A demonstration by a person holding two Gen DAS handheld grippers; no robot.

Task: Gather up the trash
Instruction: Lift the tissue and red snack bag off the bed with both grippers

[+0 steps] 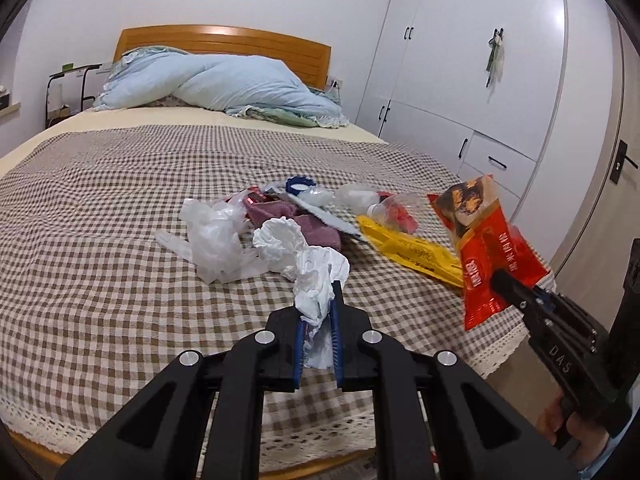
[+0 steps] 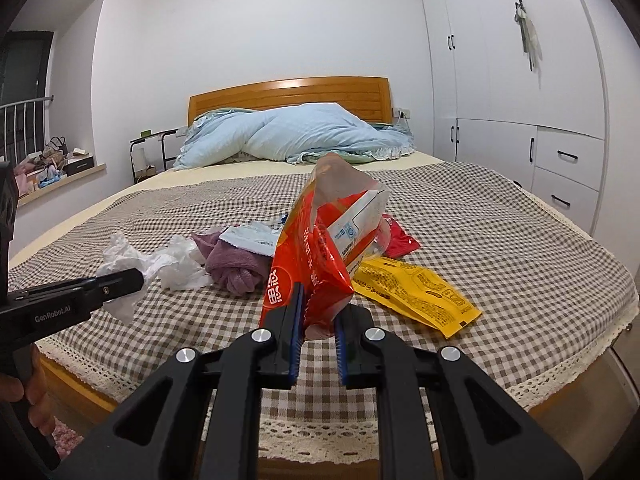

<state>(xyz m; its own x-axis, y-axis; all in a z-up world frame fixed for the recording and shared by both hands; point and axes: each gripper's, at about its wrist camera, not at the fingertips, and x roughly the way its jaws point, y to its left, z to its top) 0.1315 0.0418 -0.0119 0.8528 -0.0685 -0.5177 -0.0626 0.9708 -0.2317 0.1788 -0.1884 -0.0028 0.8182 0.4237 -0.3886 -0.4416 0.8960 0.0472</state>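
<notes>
Bed [image 1: 120, 168] under a brown-and-white checked cover with a lace hem, filling most of both views; wooden headboard [image 1: 224, 46] at the far end, rumpled pale blue duvet [image 1: 224, 84] heaped just before it. White wardrobe [image 1: 472, 80] with black handles along the bed's right side. Black-framed side table [image 1: 66, 92] beside the bed's far left corner; window ledge [image 2: 60, 172] crowded with small items beyond that, too small to name.

Near the bed's foot, a loose heap of trash: clear plastic bag [image 1: 212, 236] at the left, purple cloth [image 1: 288, 220] next to it, yellow wrapper [image 1: 408, 252] lying flat toward the bed's right edge, red packet [image 2: 400, 238] just behind that. Blue-and-white ring and other scraps farther back in the heap, partly covered and hard to identify.

Left gripper [image 1: 318, 308] lifted over the foot of the bed, jaws pinched tight on a crumpled white tissue [image 1: 304, 264] that stands up between the blue pads and blocks part of the heap. Right gripper [image 2: 320, 312] likewise over the bed's foot, clamped on the lower end of a red snack bag [image 2: 312, 264], which rises upright and hides the middle of the heap. Bag's print too creased to read. Hand on each grip cut off at the frame edges.
</notes>
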